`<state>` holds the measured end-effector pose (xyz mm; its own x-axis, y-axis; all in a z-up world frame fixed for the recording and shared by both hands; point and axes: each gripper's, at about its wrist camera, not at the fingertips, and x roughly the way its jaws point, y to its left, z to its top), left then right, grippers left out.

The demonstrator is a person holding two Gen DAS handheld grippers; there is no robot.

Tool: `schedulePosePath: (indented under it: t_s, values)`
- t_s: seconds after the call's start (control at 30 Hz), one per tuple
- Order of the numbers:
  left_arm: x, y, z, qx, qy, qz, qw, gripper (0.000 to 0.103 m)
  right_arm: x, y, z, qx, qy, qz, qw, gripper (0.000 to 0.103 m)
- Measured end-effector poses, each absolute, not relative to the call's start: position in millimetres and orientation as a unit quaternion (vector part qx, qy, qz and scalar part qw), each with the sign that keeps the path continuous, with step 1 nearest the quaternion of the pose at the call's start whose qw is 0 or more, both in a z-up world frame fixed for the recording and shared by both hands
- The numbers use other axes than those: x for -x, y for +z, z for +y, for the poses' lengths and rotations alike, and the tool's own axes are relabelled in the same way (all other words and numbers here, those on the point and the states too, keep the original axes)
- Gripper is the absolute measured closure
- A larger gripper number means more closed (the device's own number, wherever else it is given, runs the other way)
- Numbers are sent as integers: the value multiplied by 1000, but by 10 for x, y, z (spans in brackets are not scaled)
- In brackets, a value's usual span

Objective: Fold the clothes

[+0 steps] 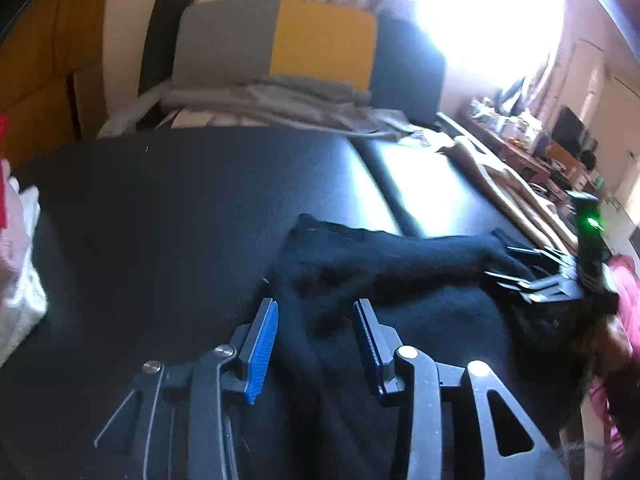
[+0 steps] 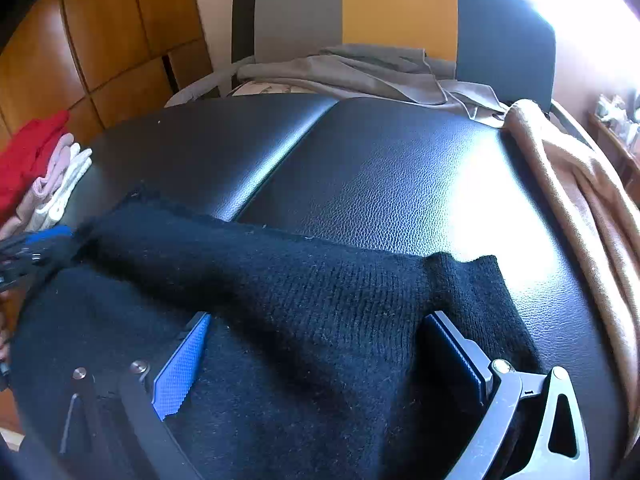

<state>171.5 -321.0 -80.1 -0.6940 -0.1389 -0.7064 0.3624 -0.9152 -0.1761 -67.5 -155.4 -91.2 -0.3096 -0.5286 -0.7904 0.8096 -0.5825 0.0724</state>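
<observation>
A black knit sweater [image 1: 400, 280] lies rumpled on a black leather surface [image 1: 160, 220]. My left gripper [image 1: 316, 308] stands open over the sweater's left side; a raised fold of the knit runs between its jaws, and the blue pad [image 1: 262, 352] is bare. In the right wrist view the sweater [image 2: 300, 280] has a long fold lying across it. My right gripper [image 2: 320, 320] straddles that fold with its jaws wide open. The right gripper [image 1: 498, 262] also shows at the sweater's right end, and the left gripper [image 2: 52, 244] at its left end.
A pile of red, pink and white clothes [image 2: 48, 172] sits at the left edge of the leather surface [image 2: 400, 180]. A tan cloth [image 2: 580, 200] hangs over its right edge. Grey fabric [image 2: 360, 72] lies behind, below a grey and yellow backrest [image 2: 400, 8].
</observation>
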Motion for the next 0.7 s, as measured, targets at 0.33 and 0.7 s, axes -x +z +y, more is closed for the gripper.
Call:
schedulePosePath:
  t_s: [0.33,0.7]
  values:
    - [-1997,-1082,-2658,-398,-907,95,99,60,29,-739,-1005,-403,-791,176,424,0]
    - [-2030,-1002,-3061,-396,-903,134,103,58,-453,-856,-813,-402,-812,176,386,0]
